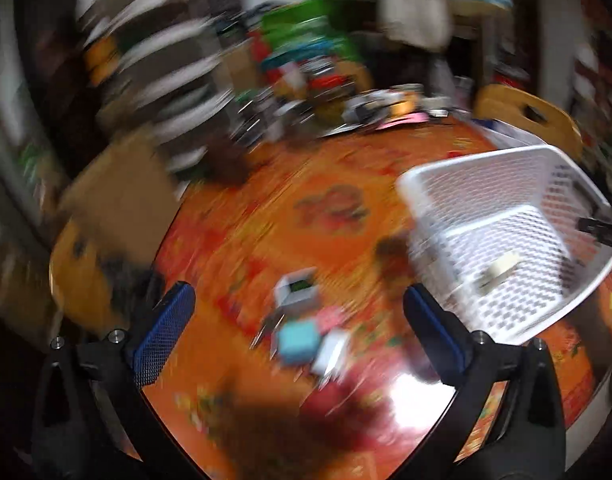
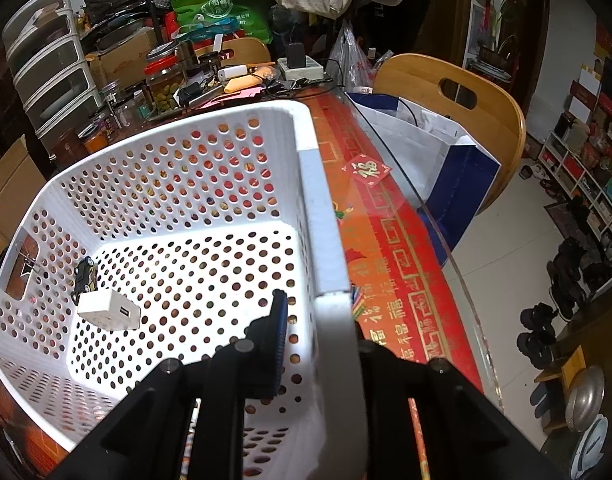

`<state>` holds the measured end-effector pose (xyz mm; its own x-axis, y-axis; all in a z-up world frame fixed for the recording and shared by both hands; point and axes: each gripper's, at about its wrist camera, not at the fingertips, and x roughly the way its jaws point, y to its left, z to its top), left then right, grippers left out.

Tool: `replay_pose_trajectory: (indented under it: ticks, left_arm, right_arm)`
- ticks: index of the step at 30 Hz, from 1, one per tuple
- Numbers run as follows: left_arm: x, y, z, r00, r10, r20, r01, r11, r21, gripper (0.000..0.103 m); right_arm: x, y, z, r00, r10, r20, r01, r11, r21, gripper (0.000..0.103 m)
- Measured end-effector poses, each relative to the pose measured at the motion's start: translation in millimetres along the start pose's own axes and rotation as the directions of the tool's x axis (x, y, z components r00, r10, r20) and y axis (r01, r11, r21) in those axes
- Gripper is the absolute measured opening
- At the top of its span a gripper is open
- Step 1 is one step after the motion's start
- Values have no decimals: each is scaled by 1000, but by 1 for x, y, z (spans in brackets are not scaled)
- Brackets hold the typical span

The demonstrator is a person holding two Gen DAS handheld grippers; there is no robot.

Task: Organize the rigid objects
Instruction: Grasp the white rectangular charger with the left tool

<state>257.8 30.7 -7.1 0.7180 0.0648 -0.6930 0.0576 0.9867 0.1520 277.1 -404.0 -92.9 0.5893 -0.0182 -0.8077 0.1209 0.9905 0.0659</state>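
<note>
The left wrist view is blurred by motion. My left gripper [image 1: 300, 308] is open and empty above a cluster of small objects on the orange table: a grey box [image 1: 298, 290], a teal block [image 1: 298, 340], a pink piece [image 1: 331, 316] and a white piece [image 1: 331, 350]. The white perforated basket [image 1: 457, 188] stands at the right. My right gripper [image 2: 319, 320] is shut on the basket's right wall [image 2: 325, 240], one finger [image 2: 278, 332] inside. In the basket lie a white USB charger [image 2: 109, 310] and a small black toy car [image 2: 84, 274].
Jars, boxes and cables crowd the table's far end [image 2: 166, 84]. A wooden chair [image 2: 457, 96] with a white and blue bag [image 2: 433, 148] stands at the table's right edge. Drawer units [image 2: 50, 64] stand at the far left. Another chair [image 1: 86, 272] is at the left.
</note>
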Motion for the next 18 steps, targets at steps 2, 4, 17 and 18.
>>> replay_pose_trajectory:
  ticks: [2, 4, 17, 18]
  left_arm:
    - [16, 26, -33, 999, -24, -38, 21, 997, -80, 103]
    - [28, 36, -58, 997, -58, -43, 53, 991, -124, 103]
    - [85, -35, -85, 989, -130, -68, 132, 991, 23, 84]
    - [91, -36, -85, 987, -141, -83, 142, 990, 12, 78]
  right_arm:
    - [-1, 0, -1, 1000, 0, 5, 0, 1000, 3, 15]
    - [0, -1, -2, 1000, -4, 5, 4, 1000, 1, 15]
    - [2, 1, -1, 1000, -8, -6, 8, 1000, -2, 15]
    - [1, 1, -1, 1000, -7, -6, 7, 1000, -3, 15]
